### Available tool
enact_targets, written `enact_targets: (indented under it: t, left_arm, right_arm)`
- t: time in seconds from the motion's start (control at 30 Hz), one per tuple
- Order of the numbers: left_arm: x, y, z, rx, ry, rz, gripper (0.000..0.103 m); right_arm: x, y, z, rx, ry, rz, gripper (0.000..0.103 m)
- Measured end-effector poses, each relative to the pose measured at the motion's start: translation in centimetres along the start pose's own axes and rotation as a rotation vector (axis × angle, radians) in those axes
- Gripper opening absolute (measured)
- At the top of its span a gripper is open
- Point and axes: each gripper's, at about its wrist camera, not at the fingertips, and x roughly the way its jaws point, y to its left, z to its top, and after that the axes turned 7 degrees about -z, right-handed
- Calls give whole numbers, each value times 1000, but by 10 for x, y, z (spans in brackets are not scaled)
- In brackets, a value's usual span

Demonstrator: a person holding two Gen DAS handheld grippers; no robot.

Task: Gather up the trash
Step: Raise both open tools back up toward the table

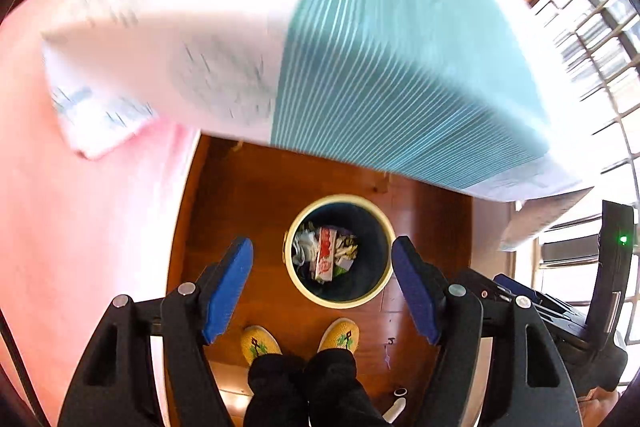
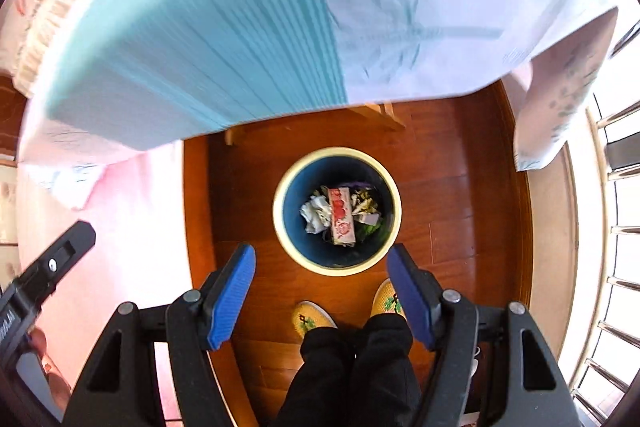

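We have both tongs spread, nothing pinched: left gripper (image 1: 322, 289), right gripper (image 2: 321, 295). Trash bin (image 2: 280, 187) sits on the floor between each pair of fingers, wrappers (image 2: 341, 215) inside.

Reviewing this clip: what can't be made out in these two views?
- Tabletop: both views; the teal-and-white tablecloth hangs over it, motion-blurred, so any trash on top is hidden.
- Bottom of the trash bin: covered by wrappers and tissue.
- Right claw in the left view: mostly cut off by the edge.
- Print on the red-and-white wrapper: too small.
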Motion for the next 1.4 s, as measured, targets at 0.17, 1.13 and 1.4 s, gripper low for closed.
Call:
enact_targets:
  t: [0.17,1.13,1.4]
  left_arm:
    - [-69,-11,11,48,-65,-15,70]
    - [-277,-51,92,273,-379,-4,70]
    - [-267,-63,132,259,-370,14,70]
  right_arm:
    - [-63,6,-8,-25,-42,31,69]
    - [-275,54,26,-124,-529,1,65]
    - [-259,65,73,-190,-490,100,60]
